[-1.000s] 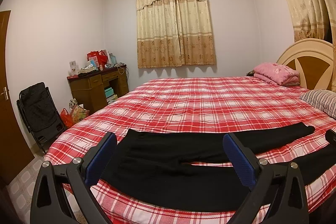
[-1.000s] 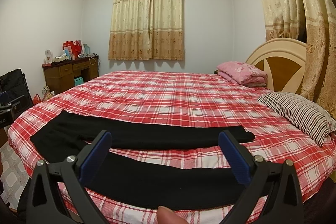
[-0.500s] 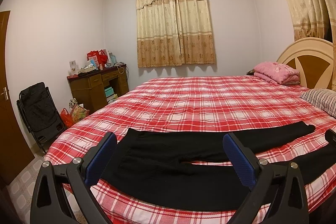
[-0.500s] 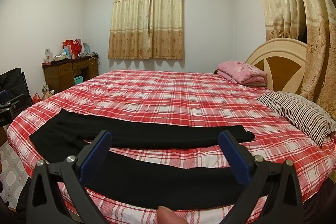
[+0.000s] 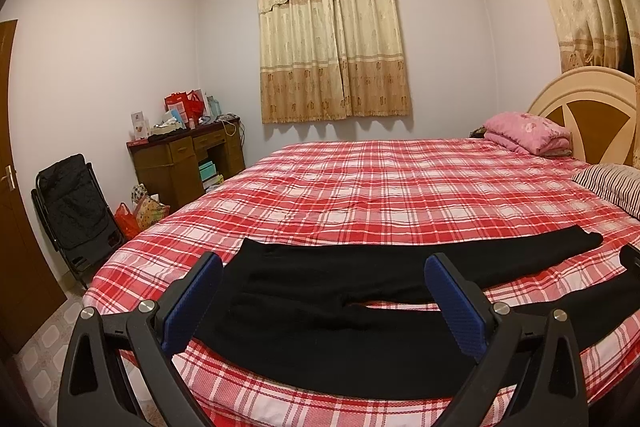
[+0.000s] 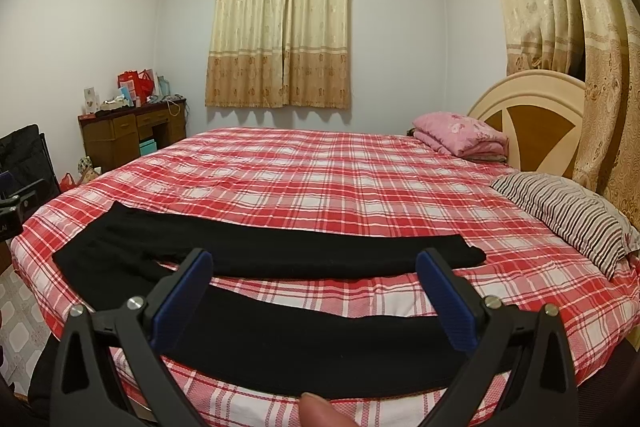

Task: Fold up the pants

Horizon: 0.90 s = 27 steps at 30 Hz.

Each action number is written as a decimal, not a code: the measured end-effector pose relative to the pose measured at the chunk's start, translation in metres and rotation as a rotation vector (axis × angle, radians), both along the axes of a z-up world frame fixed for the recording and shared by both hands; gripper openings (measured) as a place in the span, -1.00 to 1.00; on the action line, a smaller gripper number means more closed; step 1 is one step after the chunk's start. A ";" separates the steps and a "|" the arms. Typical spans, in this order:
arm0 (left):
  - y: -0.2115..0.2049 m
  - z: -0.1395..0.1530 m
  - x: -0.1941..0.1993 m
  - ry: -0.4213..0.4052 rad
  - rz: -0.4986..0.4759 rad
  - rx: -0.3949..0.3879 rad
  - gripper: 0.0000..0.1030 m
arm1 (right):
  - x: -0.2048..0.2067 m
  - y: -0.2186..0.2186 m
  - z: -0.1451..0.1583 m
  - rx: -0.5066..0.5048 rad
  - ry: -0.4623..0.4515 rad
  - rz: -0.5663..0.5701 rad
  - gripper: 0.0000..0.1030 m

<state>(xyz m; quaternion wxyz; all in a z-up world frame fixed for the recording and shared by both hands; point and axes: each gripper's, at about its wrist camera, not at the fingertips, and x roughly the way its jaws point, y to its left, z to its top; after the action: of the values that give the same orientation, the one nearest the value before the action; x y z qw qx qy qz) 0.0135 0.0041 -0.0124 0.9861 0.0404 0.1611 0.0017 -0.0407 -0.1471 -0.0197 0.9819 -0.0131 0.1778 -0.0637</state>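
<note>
Black pants [image 5: 320, 311] lie flat along the near edge of a bed with a red plaid cover [image 5: 400, 187], waist to the left and both legs spread to the right. In the right wrist view the pants [image 6: 280, 255] show a far leg and a near leg with plaid between them. My left gripper [image 5: 324, 295] hovers open above the waist and crotch area, nothing between its blue pads. Over the near leg, my right gripper [image 6: 314, 291] is also open and empty. A fingertip [image 6: 320, 409] shows at the bottom edge.
A striped pillow [image 6: 568, 215] and a folded pink quilt [image 6: 460, 135] lie by the headboard [image 6: 532, 123] at right. A wooden desk [image 5: 184, 159] with clutter and a black folding chair [image 5: 76, 207] stand left of the bed. Curtains [image 6: 568, 47] hang close on the right.
</note>
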 end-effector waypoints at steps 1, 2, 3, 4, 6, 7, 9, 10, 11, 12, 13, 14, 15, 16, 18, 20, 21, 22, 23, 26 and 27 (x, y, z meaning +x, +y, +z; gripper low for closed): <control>0.000 -0.001 0.001 0.001 0.000 -0.001 0.98 | 0.001 0.000 -0.001 -0.001 0.002 -0.001 1.00; 0.000 -0.003 0.002 0.003 0.001 -0.002 0.97 | 0.001 -0.001 -0.002 -0.002 0.005 -0.001 1.00; 0.001 -0.005 0.003 0.007 0.001 -0.002 0.97 | 0.002 -0.001 -0.003 -0.002 0.008 -0.001 1.00; 0.001 -0.007 0.006 0.011 0.000 -0.001 0.97 | 0.003 -0.001 -0.003 -0.003 0.011 -0.002 1.00; 0.003 -0.013 0.011 0.023 0.004 0.004 0.98 | 0.005 -0.001 -0.006 -0.005 0.019 -0.005 1.00; 0.004 -0.017 0.015 0.034 0.008 0.002 0.97 | 0.007 -0.001 -0.008 -0.006 0.024 -0.007 1.00; 0.007 -0.026 0.021 0.054 0.012 -0.003 0.97 | 0.010 -0.003 -0.012 -0.009 0.039 -0.010 1.00; 0.007 -0.029 0.024 0.063 0.016 -0.001 0.97 | 0.013 -0.003 -0.015 -0.012 0.049 -0.012 1.00; 0.008 -0.034 0.028 0.074 0.021 0.001 0.97 | 0.015 -0.003 -0.018 -0.014 0.060 -0.014 1.00; 0.009 -0.038 0.032 0.084 0.025 0.001 0.97 | 0.018 -0.002 -0.021 -0.017 0.071 -0.015 1.00; 0.011 -0.042 0.036 0.093 0.028 0.002 0.98 | 0.020 -0.002 -0.024 -0.018 0.083 -0.014 1.00; 0.011 -0.047 0.041 0.101 0.029 0.005 0.97 | 0.022 -0.002 -0.027 -0.021 0.093 -0.014 1.00; 0.012 -0.051 0.046 0.109 0.030 0.015 0.97 | 0.024 -0.002 -0.029 -0.025 0.100 -0.015 1.00; 0.014 -0.054 0.051 0.113 0.033 0.027 0.97 | 0.025 -0.002 -0.032 -0.030 0.110 -0.016 1.00; 0.018 -0.061 0.067 0.121 0.036 0.057 0.97 | 0.030 -0.004 -0.036 -0.030 0.133 -0.018 1.00; 0.028 -0.064 0.086 0.134 0.043 0.077 0.98 | 0.035 -0.009 -0.041 -0.021 0.161 -0.021 1.00; 0.035 -0.065 0.095 0.143 0.054 0.085 0.97 | 0.038 -0.013 -0.044 -0.019 0.169 -0.029 1.00; 0.044 -0.065 0.107 0.146 0.055 0.091 0.97 | 0.041 -0.015 -0.046 -0.017 0.175 -0.033 1.00; 0.050 -0.066 0.116 0.147 0.056 0.103 0.97 | 0.045 -0.018 -0.049 -0.016 0.191 -0.029 1.00; 0.074 -0.070 0.150 0.155 0.092 0.169 0.97 | 0.055 -0.026 -0.060 -0.016 0.230 -0.029 1.00; 0.085 -0.072 0.162 0.162 0.104 0.190 0.97 | 0.057 -0.028 -0.063 -0.007 0.241 -0.027 1.00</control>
<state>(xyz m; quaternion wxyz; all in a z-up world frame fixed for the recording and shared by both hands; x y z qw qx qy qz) 0.1760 0.0887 -0.0848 0.9602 0.1250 0.2413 0.0647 0.0161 -0.1749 -0.0831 0.9524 -0.0216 0.2944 -0.0756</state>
